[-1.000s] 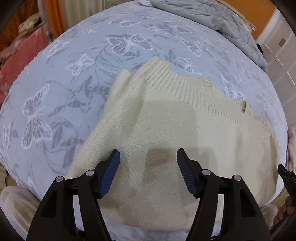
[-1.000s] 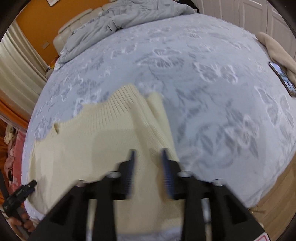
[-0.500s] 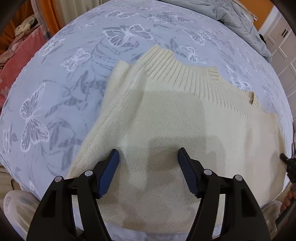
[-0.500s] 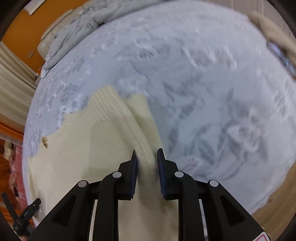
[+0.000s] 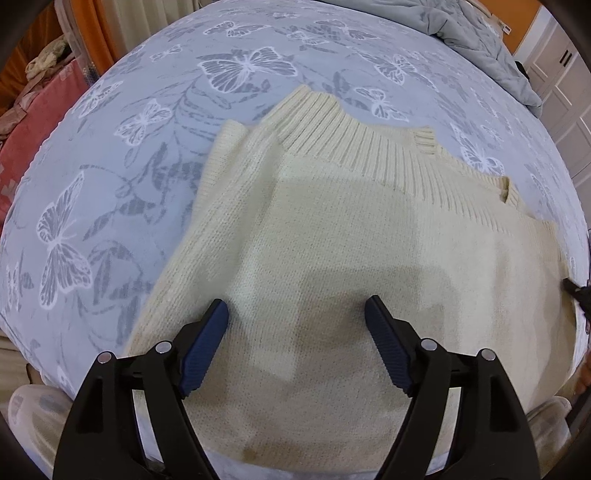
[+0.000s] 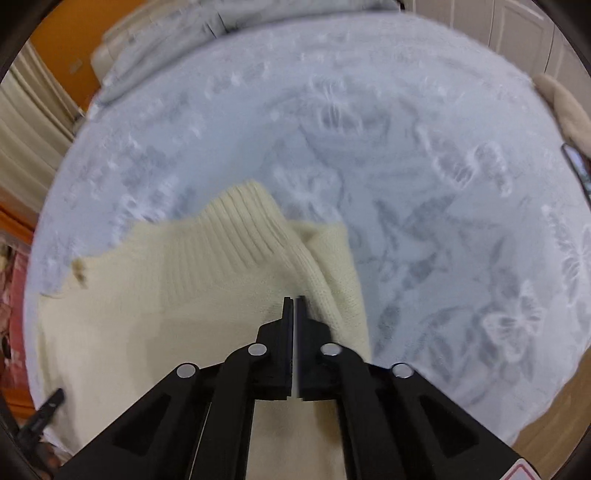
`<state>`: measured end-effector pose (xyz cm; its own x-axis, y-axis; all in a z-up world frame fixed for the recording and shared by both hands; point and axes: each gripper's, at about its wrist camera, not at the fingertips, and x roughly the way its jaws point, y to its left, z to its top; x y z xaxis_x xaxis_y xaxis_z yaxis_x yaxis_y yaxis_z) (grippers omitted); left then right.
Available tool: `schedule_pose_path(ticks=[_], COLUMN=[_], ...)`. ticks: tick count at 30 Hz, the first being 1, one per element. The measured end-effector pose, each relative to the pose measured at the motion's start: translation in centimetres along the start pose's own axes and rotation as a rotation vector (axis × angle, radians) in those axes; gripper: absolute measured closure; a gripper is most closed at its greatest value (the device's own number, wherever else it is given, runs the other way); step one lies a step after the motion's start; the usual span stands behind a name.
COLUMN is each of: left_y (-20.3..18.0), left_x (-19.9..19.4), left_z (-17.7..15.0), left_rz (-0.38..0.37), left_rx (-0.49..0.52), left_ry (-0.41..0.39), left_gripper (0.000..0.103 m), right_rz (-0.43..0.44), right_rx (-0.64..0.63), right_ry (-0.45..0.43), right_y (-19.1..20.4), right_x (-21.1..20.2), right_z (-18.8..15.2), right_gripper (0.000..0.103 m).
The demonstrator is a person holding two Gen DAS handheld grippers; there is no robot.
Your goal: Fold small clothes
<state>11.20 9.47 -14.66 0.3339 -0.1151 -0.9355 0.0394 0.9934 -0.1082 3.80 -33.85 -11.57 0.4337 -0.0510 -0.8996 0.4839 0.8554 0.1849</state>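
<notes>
A cream knit sweater (image 5: 332, 258) lies flat on the butterfly-print bed cover (image 5: 110, 166), ribbed hem toward the far side. My left gripper (image 5: 295, 317) is open and hovers low over the sweater's middle, holding nothing. In the right wrist view the sweater (image 6: 166, 295) fills the lower left, with a raised fold (image 6: 317, 273) running along its right side. My right gripper (image 6: 295, 301) is shut, its tips at the base of that fold; whether cloth is pinched between them I cannot tell.
A grey quilt (image 5: 480, 33) is bunched at the bed's far end. A pink cloth (image 5: 26, 133) lies off the left side. A beige garment (image 6: 561, 107) and a phone (image 6: 576, 166) lie at the right edge. White cupboard doors (image 5: 565, 85) stand beyond.
My right gripper has closed from partly open to shut at the sweater's side fold. My left gripper stayed open and moved slightly closer over the sweater.
</notes>
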Motion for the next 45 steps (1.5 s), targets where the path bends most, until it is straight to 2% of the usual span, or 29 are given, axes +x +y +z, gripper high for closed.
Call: schedule_pose_path(ticks=[2,3,5,7,8,9,11,13,15,16,18,19,20,22,25,27,29,30,31,34,36,37,38,39,42,45], left_y=[-0.2,-0.3,-0.5,-0.4,-0.1,0.3,1.6,3.0,4.1,4.2,4.5,4.6,4.8,5.5,6.5,6.7,6.8,6.7,6.6,6.6,7.1,7.5,8.2,9.0,11.3,12.5], left_x=[0.1,0.1,0.1,-0.3,-1.1,-1.7,-3.1,-3.6,-3.4,-3.3,-2.9,-2.7,-2.7,-2.9,-3.5,-3.5,-3.6,-3.7,-3.9,-5.1,-5.7,-5.7,-5.5,-5.2,-3.8,-2.0], left_z=[-0.1,-0.1,0.0,0.0,0.0,-0.2,-1.0,-2.0,-3.3,-3.6,-4.1,-4.2,-4.4,-4.6,-5.2,-5.4,-5.8,-5.9,-6.1,-6.5,-7.0,-7.1,-7.3,-7.4,-8.0,-8.3], left_rz=[0.005,0.009,0.019,0.010,-0.004,-0.017,-0.034,-0.045,-0.028,-0.019,0.018,0.029,0.034,0.017,-0.008,-0.013,-0.021,-0.027,-0.035,-0.058,-0.097,-0.113,-0.141,-0.159,-0.197,-0.214], left_rx=[0.004,0.006,0.010,0.009,0.002,-0.011,-0.050,-0.081,-0.097,-0.097,-0.098,-0.098,-0.105,-0.129,-0.159,-0.173,-0.191,-0.194,-0.196,-0.197,-0.246,-0.274,-0.343,-0.412,-0.597,-0.668], left_ry=[-0.005,-0.006,-0.007,-0.004,-0.008,-0.015,-0.029,-0.025,-0.012,-0.006,0.008,0.013,0.019,0.029,0.019,0.016,0.020,0.020,0.021,0.000,-0.009,-0.012,-0.014,-0.009,0.015,0.061], left_gripper=[0.026,0.024,0.024,0.025,0.025,0.025,0.025,0.025,0.026,0.026,0.025,0.025,0.025,0.025,0.025,0.025,0.026,0.026,0.026,0.025,0.022,0.019,0.017,0.017,0.017,0.017], right_rz=[0.033,0.030,-0.027,-0.029,-0.028,-0.002,0.084,0.170,0.237,0.273,0.271,0.212,0.177,0.148,0.260,0.259,0.219,0.199,0.205,0.234,0.270,0.262,0.245,0.230,0.164,0.100], right_rx=[0.001,-0.004,-0.036,-0.038,-0.033,-0.032,-0.060,-0.148,-0.234,-0.283,-0.341,-0.382,-0.413,-0.436,-0.397,-0.408,-0.433,-0.431,-0.416,-0.355,-0.356,-0.356,-0.341,-0.320,-0.175,0.007], right_ry=[-0.027,-0.012,0.067,0.045,0.054,0.040,-0.005,-0.014,0.000,0.036,0.113,0.163,0.153,0.131,0.104,0.112,0.178,0.217,0.196,0.200,0.171,0.139,0.109,0.093,0.046,0.067], right_y=[0.1,0.1,-0.3,-0.5,-0.1,0.4,2.2,5.6,9.1,11.2,13.8,14.8,15.3,16.2,16.4,16.8,17.0,16.8,16.6,16.8,16.7,16.1,15.1,14.0,8.6,2.6], right_x=[-1.6,-1.4,1.2,1.0,0.0,-1.2,-4.1,-5.9,-6.4,-5.7,-3.1,-0.7,-0.1,-1.6,-4.8,-4.8,-1.7,0.1,0.4,-1.6,-3.3,-4.3,-5.1,-5.5,-6.7,-6.9], right_z=[-0.8,-1.6,-2.9,-3.6,-3.6,-3.7,-4.7,-6.6,-8.9,-10.2,-12.4,-13.7,-14.4,-14.3,-13.3,-13.5,-14.9,-15.6,-15.7,-15.0,-14.7,-14.5,-14.3,-14.0,-13.2,-12.9], right_gripper=[0.100,0.100,0.103,0.103,0.097,0.089,0.089,0.089,0.089,0.090,0.090,0.092,0.092,0.091,0.091,0.091,0.091,0.093,0.093,0.088,0.087,0.079,0.072,0.062,0.054,0.049])
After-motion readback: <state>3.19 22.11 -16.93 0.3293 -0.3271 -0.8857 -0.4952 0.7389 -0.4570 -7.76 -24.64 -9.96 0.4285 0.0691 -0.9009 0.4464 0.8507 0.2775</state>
